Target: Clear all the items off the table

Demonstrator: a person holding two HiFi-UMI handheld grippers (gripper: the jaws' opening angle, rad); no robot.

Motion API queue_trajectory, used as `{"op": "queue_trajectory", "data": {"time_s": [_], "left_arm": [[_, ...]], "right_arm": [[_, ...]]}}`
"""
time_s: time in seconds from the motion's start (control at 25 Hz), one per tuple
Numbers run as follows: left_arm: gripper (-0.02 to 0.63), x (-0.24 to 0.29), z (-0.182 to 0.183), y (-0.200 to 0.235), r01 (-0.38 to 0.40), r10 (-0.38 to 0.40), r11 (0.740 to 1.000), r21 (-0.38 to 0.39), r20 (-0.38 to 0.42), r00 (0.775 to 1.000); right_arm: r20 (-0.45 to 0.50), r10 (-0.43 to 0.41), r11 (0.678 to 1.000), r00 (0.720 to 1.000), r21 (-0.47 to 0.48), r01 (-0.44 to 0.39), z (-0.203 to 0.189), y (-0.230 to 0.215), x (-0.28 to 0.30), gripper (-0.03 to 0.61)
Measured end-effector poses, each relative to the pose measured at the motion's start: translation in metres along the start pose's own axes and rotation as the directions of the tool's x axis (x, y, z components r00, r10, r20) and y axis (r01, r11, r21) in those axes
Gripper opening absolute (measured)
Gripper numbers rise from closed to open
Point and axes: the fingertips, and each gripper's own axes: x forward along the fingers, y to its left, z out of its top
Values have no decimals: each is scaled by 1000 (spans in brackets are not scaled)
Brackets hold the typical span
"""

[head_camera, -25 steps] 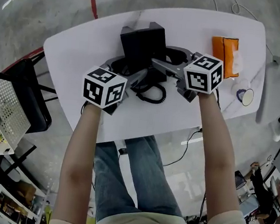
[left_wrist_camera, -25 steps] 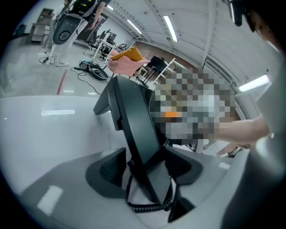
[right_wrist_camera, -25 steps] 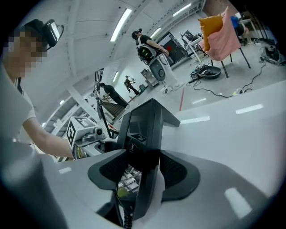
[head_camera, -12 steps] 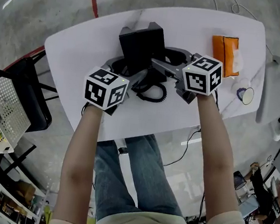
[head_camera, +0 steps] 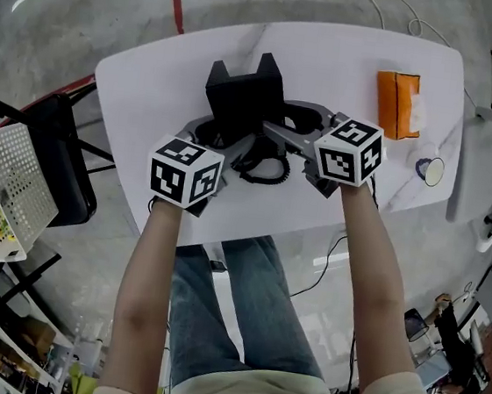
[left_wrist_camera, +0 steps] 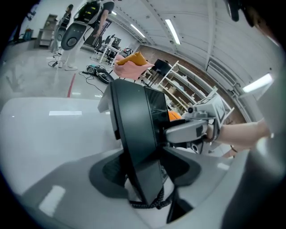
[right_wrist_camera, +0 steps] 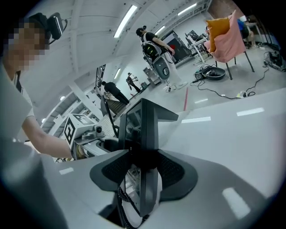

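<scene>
Forearms reach out over the near edge of the worktop (head_camera: 153,84), roughly parallel. Both grippers are tipped forward and down, converging on the black device (head_camera: 244,94).

Left gripper (head_camera: 226,136): jaws wide, just been closing, pads on the device from its left side.

Right gripper (head_camera: 281,121): jaws narrower, also just been closing, clamped on the device's thin panel from the right.

Device is mid-worktop, coiled cord (head_camera: 262,169) looped on its near side. Can't tell if it's resting or just off the surface.

Room:
- Left end is bare out to the rounded edge, and there's a bare strip behind the device.
- Right end has the orange pack (head_camera: 398,103) toward the far edge and a small round item (head_camera: 432,170) near the right edge, both well apart from the device.
- Beyond the left edge are a black chair (head_camera: 56,161) and a white perforated basket (head_camera: 3,195).
</scene>
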Motion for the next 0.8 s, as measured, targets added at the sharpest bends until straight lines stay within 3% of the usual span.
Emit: {"op": "queue_trajectory", "data": {"time_s": [0.36,0.8], "left_arm": [[230,-51,-6,8,-31,29,999,42,37,999],[225,-137,3,14,-46,43,999,21,135,990]], "right_arm": [[-3,35,999,999,-32,-35,4,48,18,192],[-1,73,992,997,-103,-73,39,125,37,190]]}}
